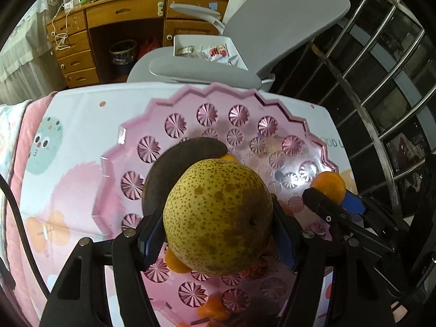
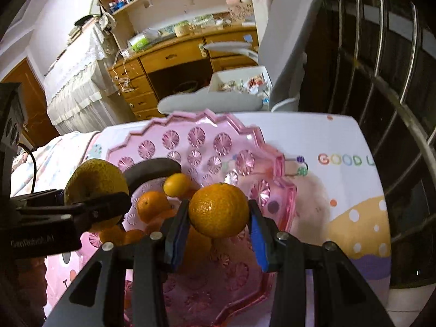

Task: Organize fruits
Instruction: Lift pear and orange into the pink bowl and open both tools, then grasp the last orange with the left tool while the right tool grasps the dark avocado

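Broadly, everything turns on the pink bowl [image 1: 109, 160], a wide faceted dish with a zigzag rim that sits on the patterned tabletop [image 1: 81, 114] and takes up most of its middle. Both pairs of tongs hang above the bowl and point steeply down into it, so each fruit's landing place lies straight ahead and below. Over the bowl's near-left part, the left tongs [image 1: 218, 231] are clamped on the speckled pear [image 1: 218, 215], pads pressing its two flanks; the pear is roundish with no clear long axis, and it hides much of the bowl floor under it. Over the bowl's right side, close to that rim, the right tongs [image 2: 219, 218] grip a mandarin [image 2: 219, 209] in the same way. Inside the bowl, a dark curved fruit [image 1: 174, 169], probably an overripe banana, lies with its long axis across the bowl floor just beyond the pear, and several small mandarins [image 2: 151, 207] cluster beside and below it. The bare floor seems widest toward the bowl's far rim and its right side, so the mandarin looks to have the clearer drop. The pear, I judge, must be set down among fruit already there and could roll or knock one. Past the bowl's right rim the tabletop edge is near, with a metal railing [image 1: 381, 81] beyond.
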`<state>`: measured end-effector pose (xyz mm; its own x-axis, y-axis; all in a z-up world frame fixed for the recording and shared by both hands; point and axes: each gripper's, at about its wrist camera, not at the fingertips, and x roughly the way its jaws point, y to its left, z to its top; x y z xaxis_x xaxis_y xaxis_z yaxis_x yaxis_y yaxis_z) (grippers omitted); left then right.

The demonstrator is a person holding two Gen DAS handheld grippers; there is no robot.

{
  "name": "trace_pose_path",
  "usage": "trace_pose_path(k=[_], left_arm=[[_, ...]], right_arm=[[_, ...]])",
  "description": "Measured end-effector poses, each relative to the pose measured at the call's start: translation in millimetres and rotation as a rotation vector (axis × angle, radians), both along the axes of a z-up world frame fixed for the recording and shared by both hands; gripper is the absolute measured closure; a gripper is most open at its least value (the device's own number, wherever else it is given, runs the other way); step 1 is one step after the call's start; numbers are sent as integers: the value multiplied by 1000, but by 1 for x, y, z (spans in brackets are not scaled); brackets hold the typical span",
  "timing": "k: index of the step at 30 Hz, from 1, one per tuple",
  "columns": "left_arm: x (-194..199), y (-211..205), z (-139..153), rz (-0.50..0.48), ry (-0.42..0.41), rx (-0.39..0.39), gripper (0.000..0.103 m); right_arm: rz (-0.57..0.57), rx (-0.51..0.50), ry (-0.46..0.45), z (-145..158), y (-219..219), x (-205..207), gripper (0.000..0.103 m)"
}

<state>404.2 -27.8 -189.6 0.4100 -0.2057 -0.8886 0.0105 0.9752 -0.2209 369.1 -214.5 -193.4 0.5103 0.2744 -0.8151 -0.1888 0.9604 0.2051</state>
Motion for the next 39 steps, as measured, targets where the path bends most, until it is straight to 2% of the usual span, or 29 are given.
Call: trace_pose_path(k=[4,7,10,17,19,20,23,31,39], left_arm=[[3,-5,-6,-9,25,15,35],[0,-1,0,-4,-5,-8,22],[-5,4,14,-10,-45,-25,18],[-22,22,31,-7,-61,-20,18],[-29,29,35,-8,-59,-22,18],[-34,33,37,-14,-59,-25,18],[-46,45,44,-35,-64,-30,18],[-82,70,47,-129,-43,-45,18],[-114,80,35,-245,-5,-77,18]], right_arm=[[-25,30,52,-7,-4,4,61],[-43,44,67,-8,-5,2,59],[-62,58,61,-4,-8,0,51],[-123,69,72,7,-12,-11,51],[-138,66,64,13,-10,-18,43],[-151,60,60,16,-10,-23,36],[-190,65,41,27,-7,-37,33],[-305,74,18,45,11,-87,26],[-395,79,37,41,34,-129,25]])
